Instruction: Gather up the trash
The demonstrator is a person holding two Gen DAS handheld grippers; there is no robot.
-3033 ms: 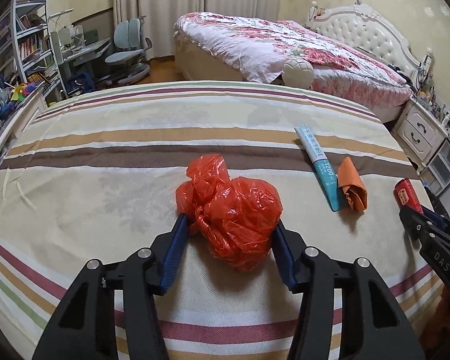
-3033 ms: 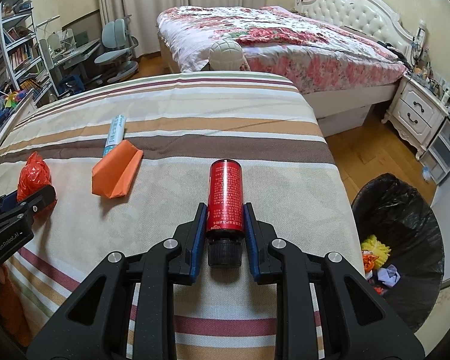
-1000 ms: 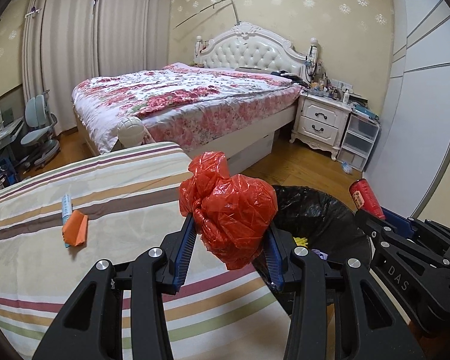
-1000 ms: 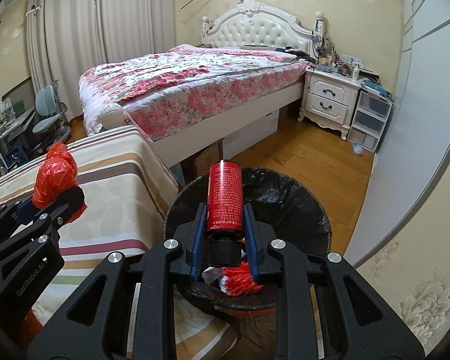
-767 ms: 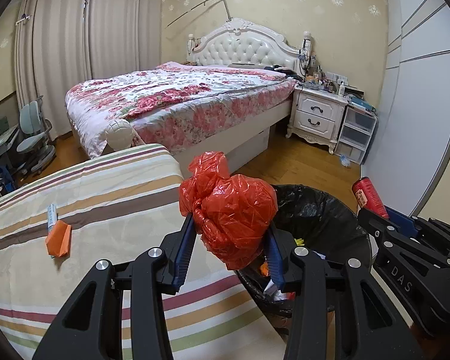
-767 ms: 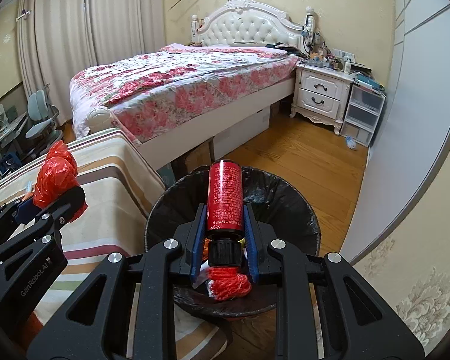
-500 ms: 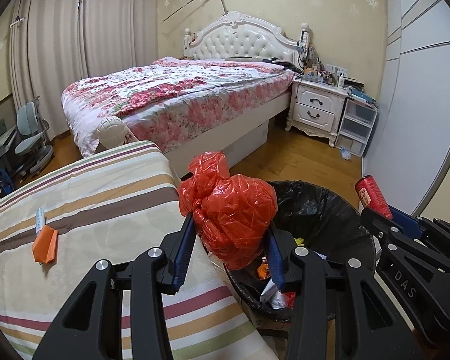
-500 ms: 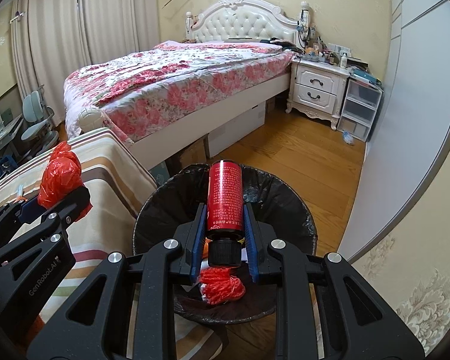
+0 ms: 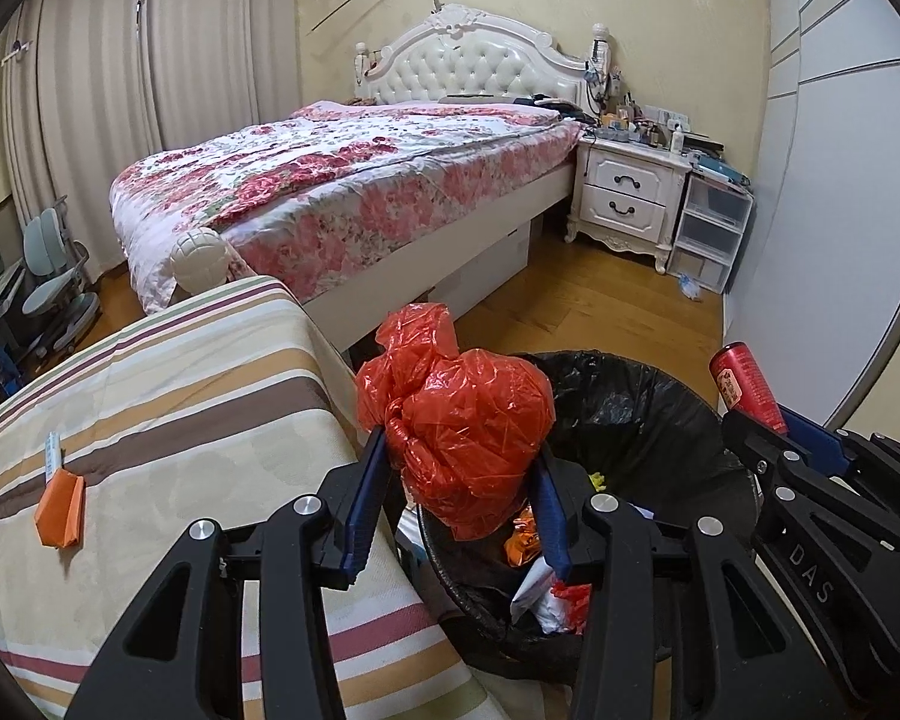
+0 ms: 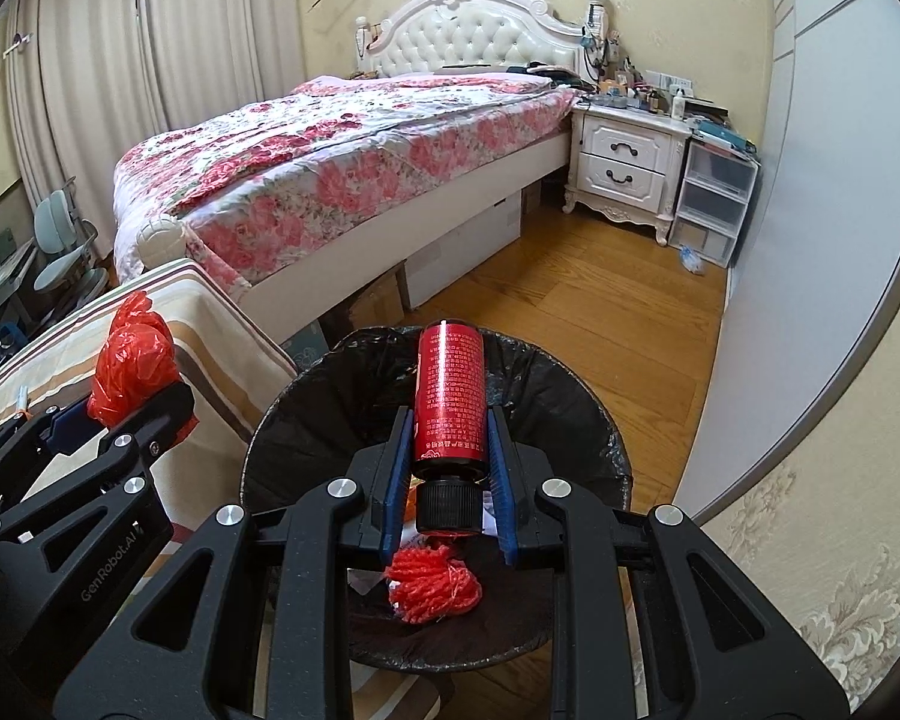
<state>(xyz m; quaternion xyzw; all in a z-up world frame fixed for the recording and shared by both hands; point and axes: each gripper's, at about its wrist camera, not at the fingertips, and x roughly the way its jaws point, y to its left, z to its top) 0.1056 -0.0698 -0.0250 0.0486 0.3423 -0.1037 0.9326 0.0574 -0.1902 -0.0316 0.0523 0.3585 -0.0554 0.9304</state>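
Red crumpled plastic bag (image 9: 459, 420) sits clamped in the left gripper (image 9: 459, 480), jaws partly closed on it, just over the near rim of the black-lined bin (image 10: 306, 396). Right gripper (image 10: 447, 468), jaws tight on a red can (image 10: 449, 396), hangs above the bin's middle. Released here, the light bag could catch the rim and fall beside the bin.
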